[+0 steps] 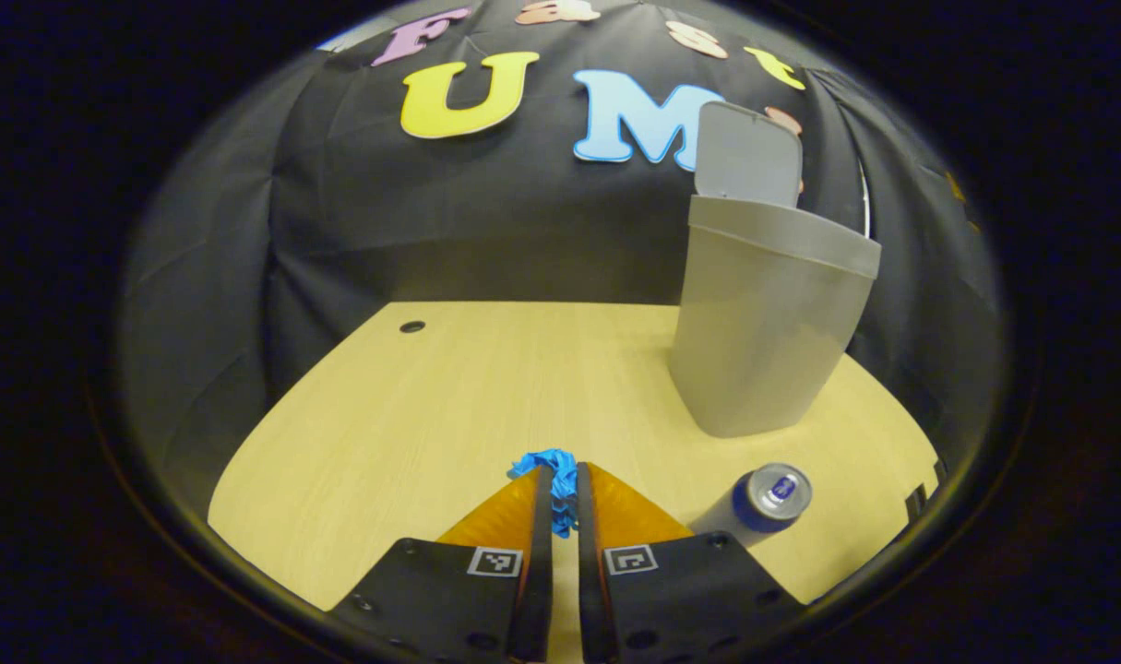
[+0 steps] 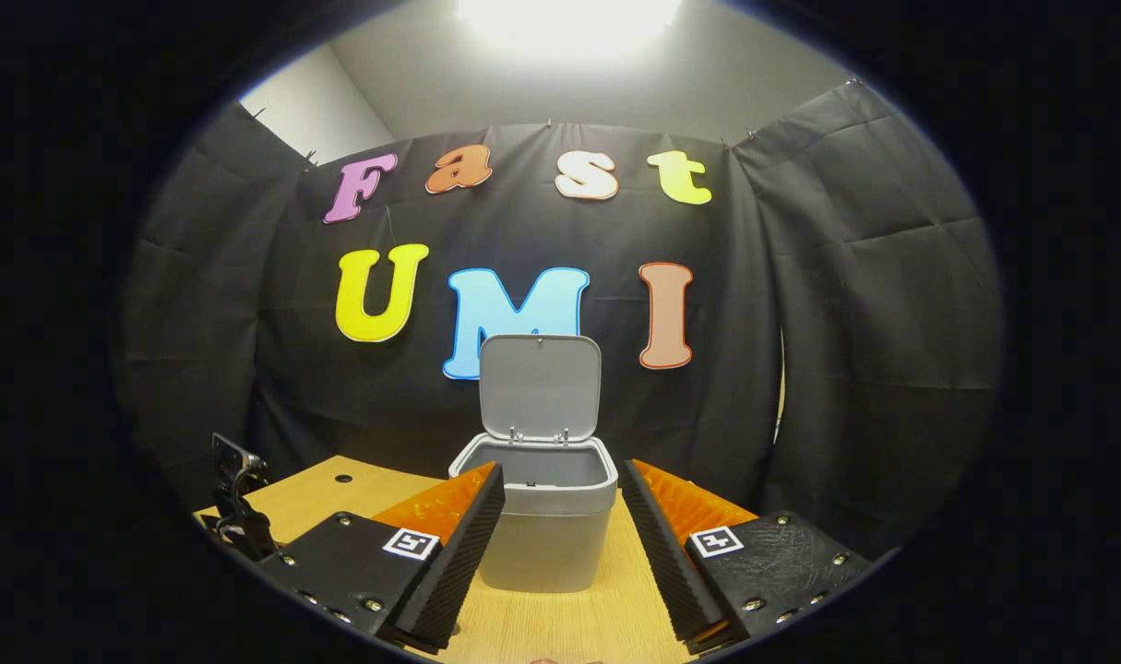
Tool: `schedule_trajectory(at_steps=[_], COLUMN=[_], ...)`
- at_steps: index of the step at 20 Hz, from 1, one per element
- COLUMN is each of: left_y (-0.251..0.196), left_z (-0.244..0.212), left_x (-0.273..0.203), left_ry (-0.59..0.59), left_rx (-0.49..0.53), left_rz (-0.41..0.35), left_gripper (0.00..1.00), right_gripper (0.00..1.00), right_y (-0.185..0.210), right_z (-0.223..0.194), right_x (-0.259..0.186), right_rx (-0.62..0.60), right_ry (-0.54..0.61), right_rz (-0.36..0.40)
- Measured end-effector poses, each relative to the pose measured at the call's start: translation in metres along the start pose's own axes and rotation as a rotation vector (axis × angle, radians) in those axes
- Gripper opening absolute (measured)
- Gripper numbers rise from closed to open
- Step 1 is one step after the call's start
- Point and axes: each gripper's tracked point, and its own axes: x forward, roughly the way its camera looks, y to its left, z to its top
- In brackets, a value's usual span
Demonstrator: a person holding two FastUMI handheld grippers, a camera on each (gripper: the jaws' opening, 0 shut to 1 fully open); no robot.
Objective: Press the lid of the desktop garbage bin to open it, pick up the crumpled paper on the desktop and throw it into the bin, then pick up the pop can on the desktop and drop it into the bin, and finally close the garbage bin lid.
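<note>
With the lid already tipped up behind the bin's mouth, the first step looked done and the paper step was in hand. Largest in the scene was the black cloth wall, hung in folds round the booth with a pale ceiling and a bright lamp above it. Below it lay the light wood desktop, with one small dark hole near its far edge at about eleven o'clock in the left gripper view. The grey garbage bin stood at about two o'clock in that view, and dead ahead at twelve o'clock in the right gripper view. The right gripper was spread wide with nothing between its fingers, the bin framed in the gap. The left gripper was pressed nearly together, pinching the blue crumpled paper, which stuck out past its tips over the desktop. The pop can lay on its side just beside the bin's foot, at about four o'clock. The next move probably called for carrying the paper up and toward two o'clock, over the rim, and letting go only once it was squarely above the opening.
</note>
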Motion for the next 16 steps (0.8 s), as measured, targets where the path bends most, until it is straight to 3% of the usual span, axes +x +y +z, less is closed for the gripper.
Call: schedule_trajectory(at_steps=[16], left_y=[-0.106], left_z=[0.151], left_x=[0.000], left_ry=[-0.203], left_rx=[-0.007], left_rz=[-0.163], left_gripper=[0.18], right_gripper=[0.84], right_y=[-0.038], right_z=[-0.021], right_x=[-0.007], right_rx=[0.041], right_ry=[0.029], right_rz=[-0.031])
